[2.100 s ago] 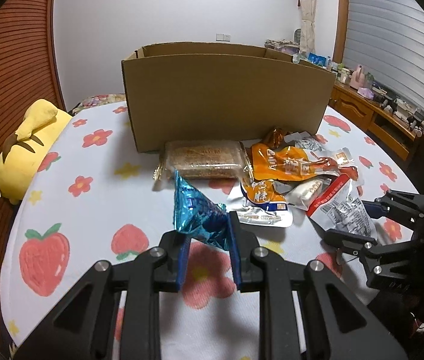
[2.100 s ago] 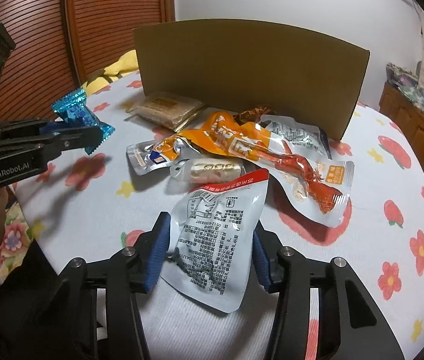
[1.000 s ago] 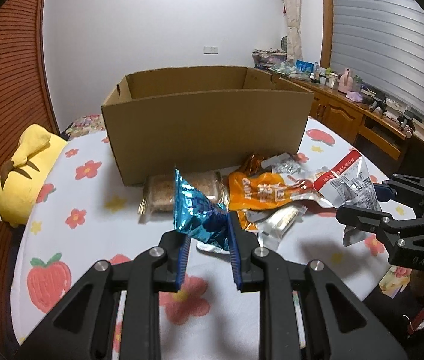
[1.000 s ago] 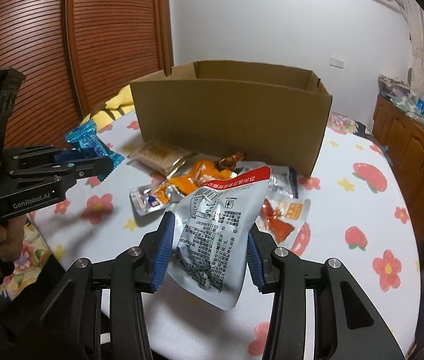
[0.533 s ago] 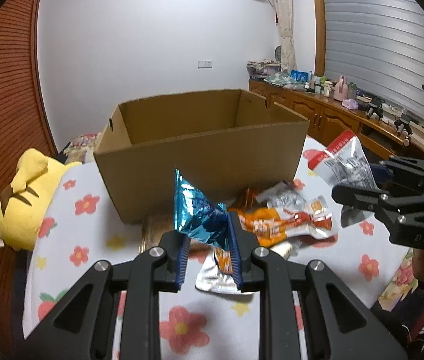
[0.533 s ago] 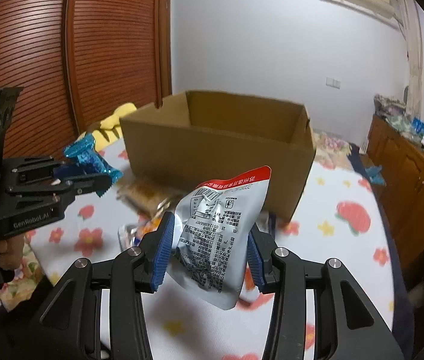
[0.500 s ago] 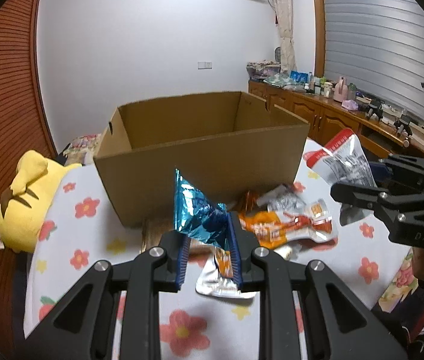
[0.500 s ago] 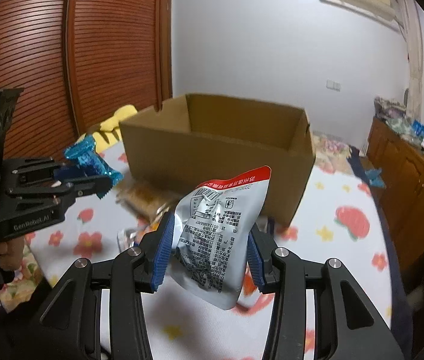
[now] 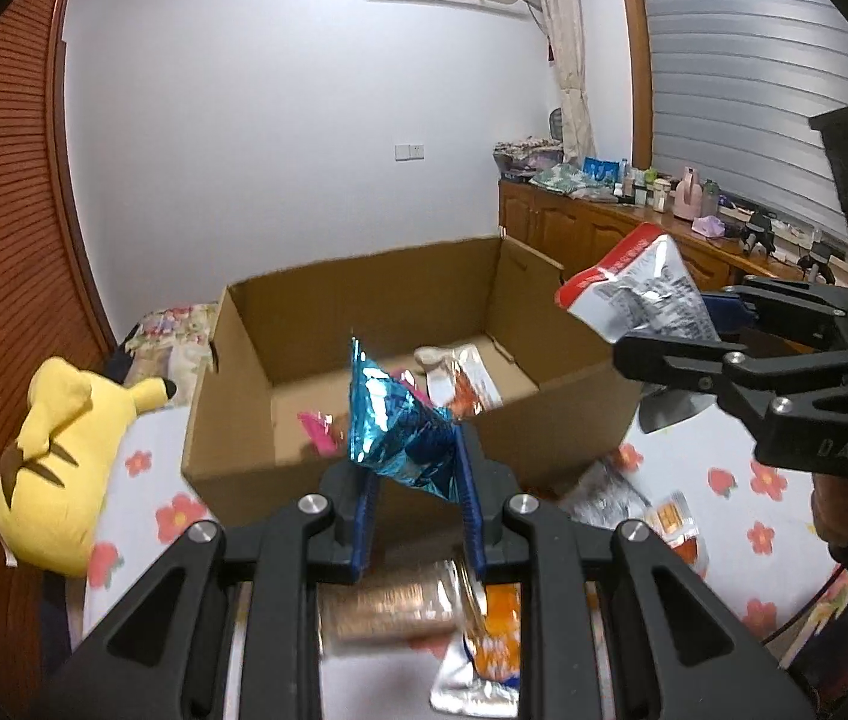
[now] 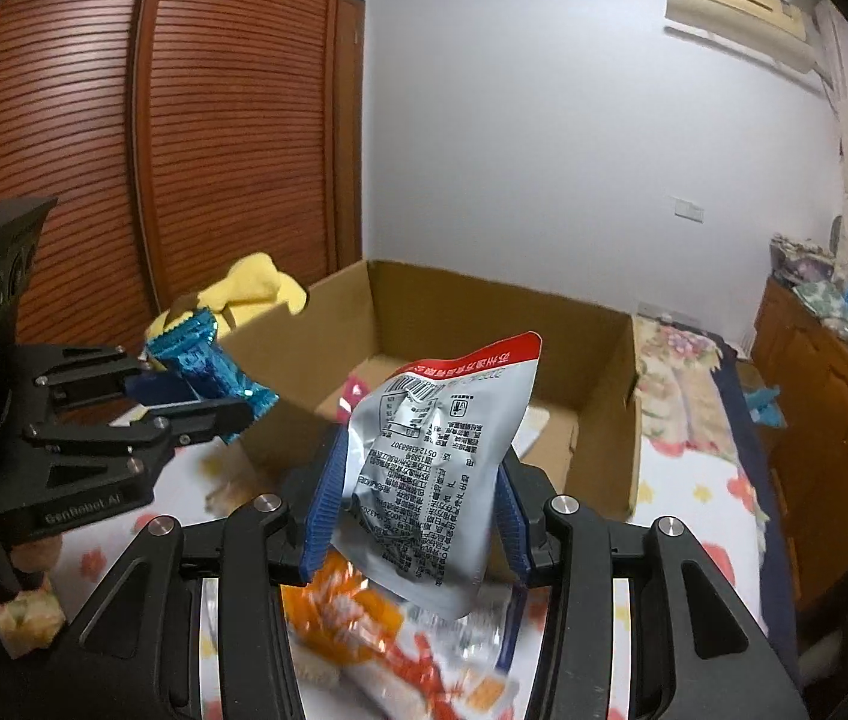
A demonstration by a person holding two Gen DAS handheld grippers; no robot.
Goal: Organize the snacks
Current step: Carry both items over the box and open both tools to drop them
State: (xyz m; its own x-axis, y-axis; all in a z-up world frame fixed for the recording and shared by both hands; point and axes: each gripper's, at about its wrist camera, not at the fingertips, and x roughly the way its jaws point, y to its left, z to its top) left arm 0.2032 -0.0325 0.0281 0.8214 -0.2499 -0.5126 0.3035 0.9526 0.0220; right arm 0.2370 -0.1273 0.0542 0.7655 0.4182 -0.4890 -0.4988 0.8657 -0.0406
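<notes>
- Blue foil snack [image 9: 395, 420]: crinkled, shiny, roughly triangular, with serrated sealed ends. Held above the near wall of the cardboard box [image 9: 279, 468], in the left gripper [image 9: 414, 501].
- Left gripper jaws closed down on the blue foil snack's lower part; blue pads press both sides.
- Silver pouch [image 10: 433, 468]: grey-silver back panel with dense black print, a barcode and a red band along the top edge. Held upright over the near side of the cardboard box, in the right gripper [image 10: 417, 516].
- Right gripper jaws partly closed, pinching the silver pouch by its side edges; the pouch bulges between the pads.
- Cardboard box: plain brown, top open, standing on the table [image 9: 141, 498], which has a white cloth printed with red flowers and strawberries. Inside lie a pink packet [image 9: 318, 429] and a white-and-orange packet [image 9: 466, 381].
- Loose snacks [image 9: 472, 618] on the table at the near edge, below the grippers: an orange packet and a brown bar wrapper, blurred and partly cut off by the gripper bodies; print unreadable.
- Yellow plush toy [image 9: 57, 456] lies at the left edge of the table.
- Box floor is partly hidden behind both held packets.
</notes>
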